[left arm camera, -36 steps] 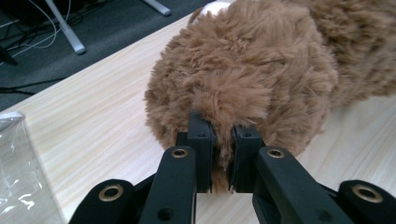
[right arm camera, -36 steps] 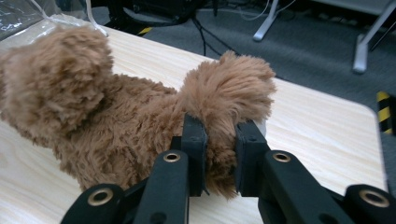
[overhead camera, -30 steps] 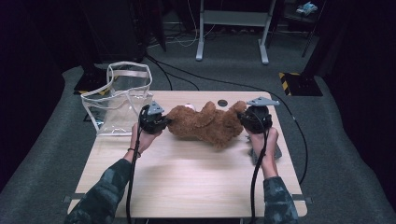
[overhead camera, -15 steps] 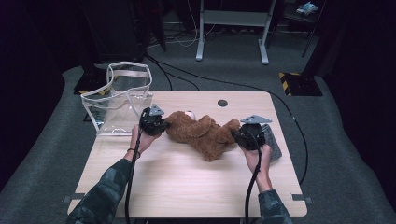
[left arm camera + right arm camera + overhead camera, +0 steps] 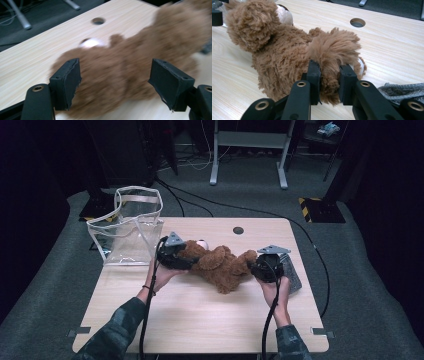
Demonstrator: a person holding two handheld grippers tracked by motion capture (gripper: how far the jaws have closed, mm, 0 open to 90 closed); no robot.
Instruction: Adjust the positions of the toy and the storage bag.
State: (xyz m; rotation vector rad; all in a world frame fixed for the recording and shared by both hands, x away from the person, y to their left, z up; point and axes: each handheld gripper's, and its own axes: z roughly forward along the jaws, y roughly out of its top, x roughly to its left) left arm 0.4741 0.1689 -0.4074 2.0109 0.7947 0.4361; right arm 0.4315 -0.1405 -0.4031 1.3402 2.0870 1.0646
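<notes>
My right gripper (image 5: 327,82) pinches the teddy's (image 5: 220,265) leg; left gripper (image 5: 115,82), jaws just opened, straddles its head w/o pressing. Re-grip deeper before lifting toward bag (image 5: 127,227).

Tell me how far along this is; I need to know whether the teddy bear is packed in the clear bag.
Not packed. The teddy bear lies on the table, outside the clear bag, which stands at the table's far left corner. In hand: the right tongs are clamped on one plush limb; the left tongs have just been opening, their pads off the fur at the head end. Left, probably: regrip, lift and put the bear in the bag.
</notes>
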